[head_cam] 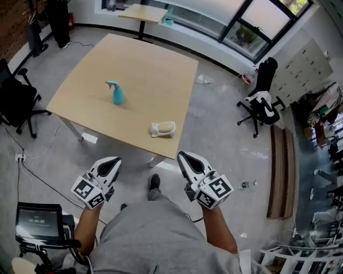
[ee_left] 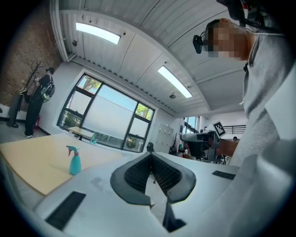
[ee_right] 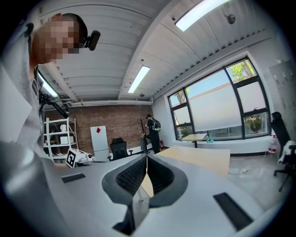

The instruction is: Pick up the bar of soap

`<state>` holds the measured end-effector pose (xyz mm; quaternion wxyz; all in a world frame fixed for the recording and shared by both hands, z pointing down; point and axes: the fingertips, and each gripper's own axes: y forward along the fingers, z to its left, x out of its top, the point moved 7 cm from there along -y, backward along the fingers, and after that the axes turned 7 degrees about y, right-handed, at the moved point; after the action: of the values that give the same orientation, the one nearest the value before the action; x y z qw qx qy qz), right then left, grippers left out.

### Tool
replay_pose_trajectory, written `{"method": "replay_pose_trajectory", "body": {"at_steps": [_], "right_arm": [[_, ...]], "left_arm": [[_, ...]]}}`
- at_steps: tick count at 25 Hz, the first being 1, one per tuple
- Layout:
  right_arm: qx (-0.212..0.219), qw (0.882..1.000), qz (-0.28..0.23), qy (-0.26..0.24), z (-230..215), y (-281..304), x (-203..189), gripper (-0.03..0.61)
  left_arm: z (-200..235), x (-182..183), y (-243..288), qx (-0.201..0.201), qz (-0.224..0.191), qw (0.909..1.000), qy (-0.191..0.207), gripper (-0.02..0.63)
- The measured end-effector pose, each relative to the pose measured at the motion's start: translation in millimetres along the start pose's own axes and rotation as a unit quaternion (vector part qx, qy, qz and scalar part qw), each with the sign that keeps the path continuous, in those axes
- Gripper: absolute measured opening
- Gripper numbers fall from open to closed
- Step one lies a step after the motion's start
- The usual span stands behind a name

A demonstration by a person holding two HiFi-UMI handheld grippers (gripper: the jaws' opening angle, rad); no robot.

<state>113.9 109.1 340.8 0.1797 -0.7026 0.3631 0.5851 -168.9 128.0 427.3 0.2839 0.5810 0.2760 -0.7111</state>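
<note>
The bar of soap (head_cam: 166, 127) is beige and lies in a white dish near the front edge of the light wooden table (head_cam: 144, 69). Both grippers hang in front of the person's body, short of the table and apart from the soap. My left gripper (head_cam: 114, 160) is shut with nothing between its jaws; its tips (ee_left: 150, 155) meet in the left gripper view. My right gripper (head_cam: 181, 155) is shut and empty too, with its jaws closed together (ee_right: 146, 158). The soap shows in neither gripper view.
A teal spray bottle (head_cam: 117, 93) stands on the table's left-middle, also seen as the bottle (ee_left: 74, 160) in the left gripper view. Black office chairs stand at the left (head_cam: 16, 101) and right (head_cam: 262, 104). A second small table (head_cam: 143, 13) stands by the windows. A person (ee_right: 153, 129) stands by the far wall.
</note>
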Motion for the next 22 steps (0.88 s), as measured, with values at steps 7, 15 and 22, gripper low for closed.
{"method": "replay_pose_trajectory", "body": {"at_steps": [7,15,22], "right_arm": [[0.061,0.998,0.019,0.008,-111.1,47.4,16.4,0.008],[0.13,0.985,0.109,-0.01,-194.9,101.5,10.1,0.008],[0.141,0.967,0.209,-0.043,-220.0,153.6,-30.9,0.078]], "left_arm": [[18.9,10.9,97.2,0.04,-0.002,0.9991,0.013,0.006],[29.0,5.8,190.2,0.04,0.022,0.9989,0.012,0.006],[64.5,-32.9,229.7,-0.002,0.087,0.9952,-0.045,0.006]]}}
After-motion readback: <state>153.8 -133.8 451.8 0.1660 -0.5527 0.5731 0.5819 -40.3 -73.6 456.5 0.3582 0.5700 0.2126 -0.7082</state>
